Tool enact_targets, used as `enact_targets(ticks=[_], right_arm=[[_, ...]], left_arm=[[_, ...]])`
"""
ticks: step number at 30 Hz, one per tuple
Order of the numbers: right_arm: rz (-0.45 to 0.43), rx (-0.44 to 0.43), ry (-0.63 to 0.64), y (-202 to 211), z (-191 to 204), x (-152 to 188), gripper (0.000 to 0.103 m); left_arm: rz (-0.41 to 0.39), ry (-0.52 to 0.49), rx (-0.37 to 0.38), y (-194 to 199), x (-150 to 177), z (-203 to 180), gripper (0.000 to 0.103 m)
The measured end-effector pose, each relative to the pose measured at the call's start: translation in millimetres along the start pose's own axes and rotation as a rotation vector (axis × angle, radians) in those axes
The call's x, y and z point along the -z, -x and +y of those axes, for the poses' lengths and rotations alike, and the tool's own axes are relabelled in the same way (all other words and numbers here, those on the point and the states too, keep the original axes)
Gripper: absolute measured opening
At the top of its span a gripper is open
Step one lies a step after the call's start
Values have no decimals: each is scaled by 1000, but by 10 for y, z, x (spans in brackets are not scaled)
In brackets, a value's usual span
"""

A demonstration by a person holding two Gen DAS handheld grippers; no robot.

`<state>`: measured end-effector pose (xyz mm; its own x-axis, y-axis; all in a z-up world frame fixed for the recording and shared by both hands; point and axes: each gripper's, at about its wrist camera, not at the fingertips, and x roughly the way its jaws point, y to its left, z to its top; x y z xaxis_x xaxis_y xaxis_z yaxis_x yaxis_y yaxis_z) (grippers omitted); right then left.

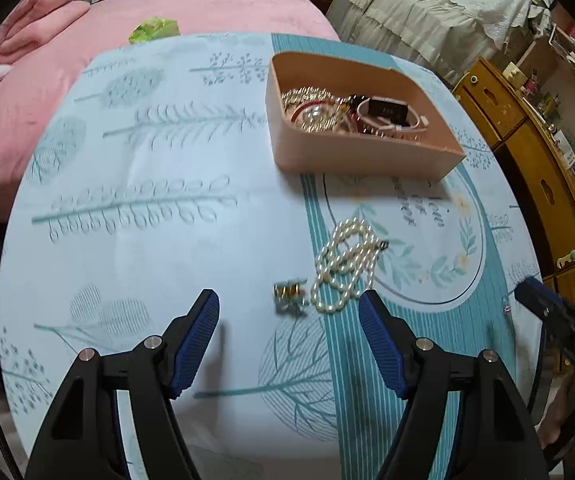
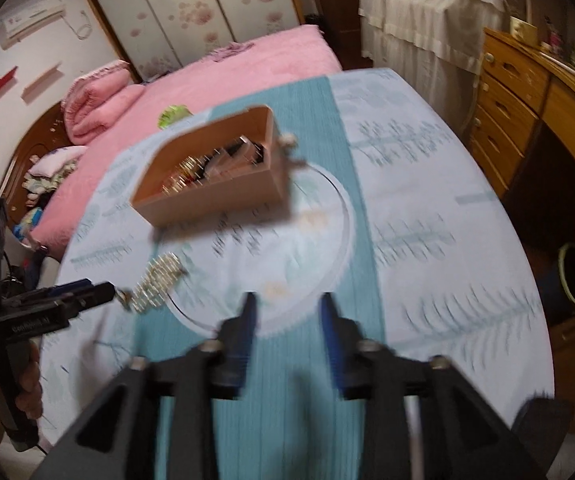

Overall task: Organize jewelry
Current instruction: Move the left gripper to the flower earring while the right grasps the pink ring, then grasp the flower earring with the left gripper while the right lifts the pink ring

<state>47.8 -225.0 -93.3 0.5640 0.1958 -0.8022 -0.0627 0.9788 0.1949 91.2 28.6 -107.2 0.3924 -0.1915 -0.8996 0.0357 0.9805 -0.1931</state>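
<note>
On the tablecloth sits a tan box holding gold chains, a red bangle and a white cable. Outside it, nearer, lie a pearl necklace and a small gold piece. Left gripper gapes empty; right gripper stands apart, empty too.

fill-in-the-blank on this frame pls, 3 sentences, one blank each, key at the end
1. The pearl necklace lies on the tablecloth, ____ the tan box.
2. Between the left gripper fingers there is ____.
3. The bed beyond the table has a ____ cover.

Missing words: outside; nothing; pink
</note>
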Motion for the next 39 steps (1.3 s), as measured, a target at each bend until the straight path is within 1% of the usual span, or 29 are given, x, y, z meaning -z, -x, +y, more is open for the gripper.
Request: enact_targets(ticks=[4,7,12,19,20,22,24,25,26,28,30,32,34,36,39], right_arm=[[9,47,-6,13,-59,160,40],[-6,88,0,47,-74,272,40],[-21,144,37,28,-54,315,40],[-26,185,22,-55,-108,344,39],[-30,187,21,-55,-108,353,38],[-35,194,23,-72,-105,375,26],[-25,194,19,-112,-106,396,18],[-39,203,19,-108,-103,409,17],[-39,204,17,-117,-104,414,17],[-48,213,16,-128,-101,415,12],[-55,217,11,-137,-106,416,11],[-58,216,7,-132,-106,407,10],[-59,214,7,-133,-105,404,10],[-56,205,5,-130,-102,401,10],[-53,183,-1,-132,-81,376,9]], left_arm=[[-7,25,-1,-49,111,1,71],[-12,41,0,-68,168,-2,71],[-31,52,-11,-83,200,-10,71],[-52,77,-13,-88,184,0,67],[-54,78,-12,-90,183,-3,67],[-58,76,-15,-93,180,-11,66],[-60,73,-19,-100,174,-20,66],[-61,71,-19,-101,171,-22,66],[-62,68,-20,-102,169,-26,66],[-64,68,-20,-105,165,-28,66],[-67,70,-21,-109,158,-28,66],[-70,70,-22,-113,153,-28,65],[-75,69,-22,-118,145,-33,58],[-78,67,-20,-120,139,-33,54],[-84,67,-23,-128,130,-33,52]])
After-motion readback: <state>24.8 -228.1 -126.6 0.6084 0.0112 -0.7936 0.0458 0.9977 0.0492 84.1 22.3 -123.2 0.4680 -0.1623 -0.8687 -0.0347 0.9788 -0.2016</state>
